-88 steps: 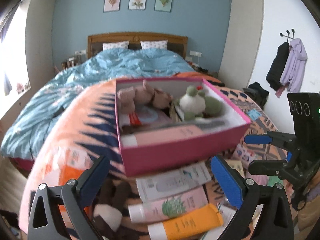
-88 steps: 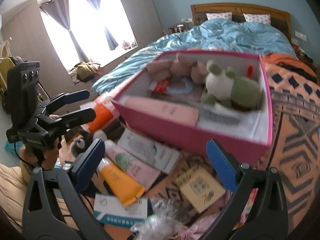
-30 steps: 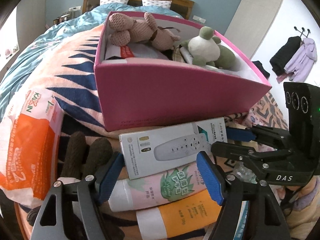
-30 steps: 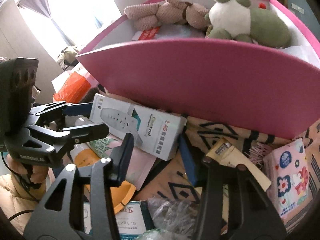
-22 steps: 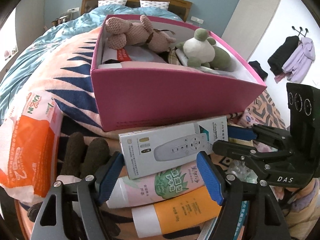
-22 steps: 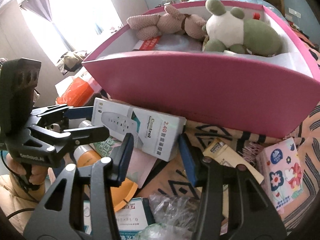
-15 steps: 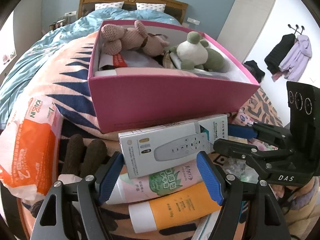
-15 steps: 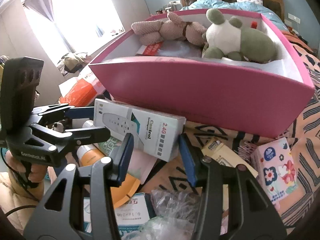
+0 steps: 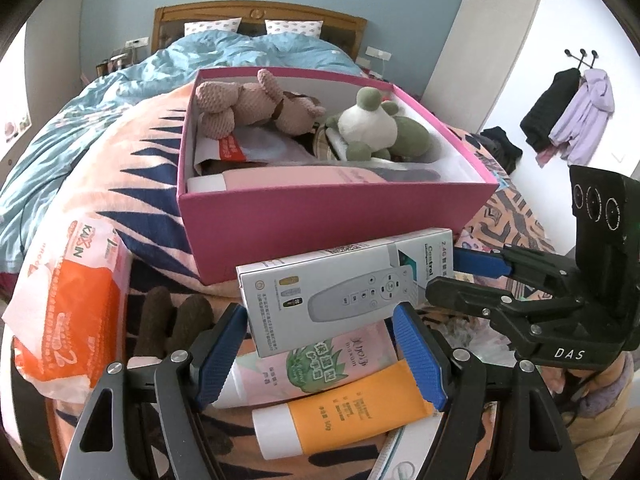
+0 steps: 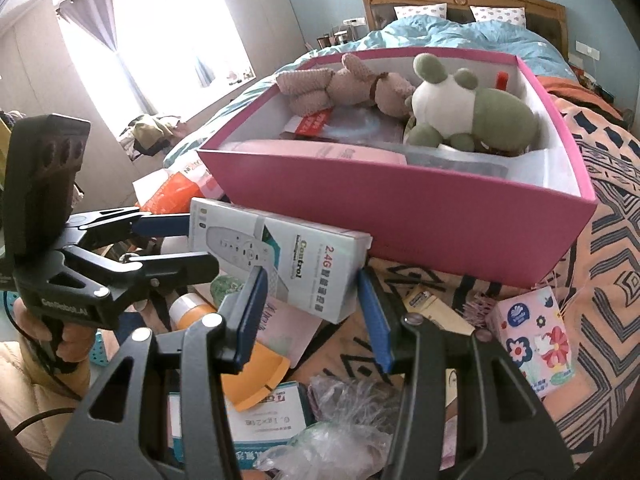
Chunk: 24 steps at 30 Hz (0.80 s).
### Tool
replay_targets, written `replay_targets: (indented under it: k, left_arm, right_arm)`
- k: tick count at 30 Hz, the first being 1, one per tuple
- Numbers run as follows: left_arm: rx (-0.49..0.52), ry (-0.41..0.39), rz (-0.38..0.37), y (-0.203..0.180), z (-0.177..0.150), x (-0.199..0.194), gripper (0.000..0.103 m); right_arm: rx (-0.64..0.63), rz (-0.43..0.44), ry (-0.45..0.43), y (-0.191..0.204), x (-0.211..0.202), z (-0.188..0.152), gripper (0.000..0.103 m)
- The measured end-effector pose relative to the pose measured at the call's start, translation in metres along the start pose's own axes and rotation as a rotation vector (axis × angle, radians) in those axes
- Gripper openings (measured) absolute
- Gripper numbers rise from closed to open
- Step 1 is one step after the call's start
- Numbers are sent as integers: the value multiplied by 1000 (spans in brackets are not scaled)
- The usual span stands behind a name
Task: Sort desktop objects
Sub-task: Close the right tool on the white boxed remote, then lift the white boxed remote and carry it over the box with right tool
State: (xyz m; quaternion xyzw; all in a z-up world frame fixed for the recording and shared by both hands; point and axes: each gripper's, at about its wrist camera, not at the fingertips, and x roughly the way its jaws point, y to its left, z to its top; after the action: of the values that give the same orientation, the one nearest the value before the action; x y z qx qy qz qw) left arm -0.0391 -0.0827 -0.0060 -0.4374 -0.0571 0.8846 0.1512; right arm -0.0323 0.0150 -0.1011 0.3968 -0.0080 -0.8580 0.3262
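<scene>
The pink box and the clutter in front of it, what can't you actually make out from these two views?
- Pink box floor, both views: covered by the pink bear, frog plush and pink tube.
- Red item, right wrist: mostly behind the frog plush.
- Brown plush, left wrist: cut off by the left gripper.
- Orange tube print: too small.

Illumination is daylight, bright and diffuse. In the right wrist view the source is the curtained window (image 10: 160, 36) at upper left, which is overexposed to plain white with no detail. Shadows are soft. Both views show strong fisheye distortion: straight edges bow outward, and the corners are cut off by a dark circular vignette. Central objects are sharp; printed text on the white remote-control box (image 9: 348, 284) is legible. No motion blur is evident. The far white wall (image 9: 500, 52) in the left wrist view is bright but retains detail.
</scene>
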Motion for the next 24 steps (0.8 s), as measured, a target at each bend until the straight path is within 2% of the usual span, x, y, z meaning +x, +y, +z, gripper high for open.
replay_targets:
  k: [24]
  left_arm:
    - [31,-50,12,-10,8,-17,76]
  right_arm:
    - [-11,2,-46,2,-15,6,50]
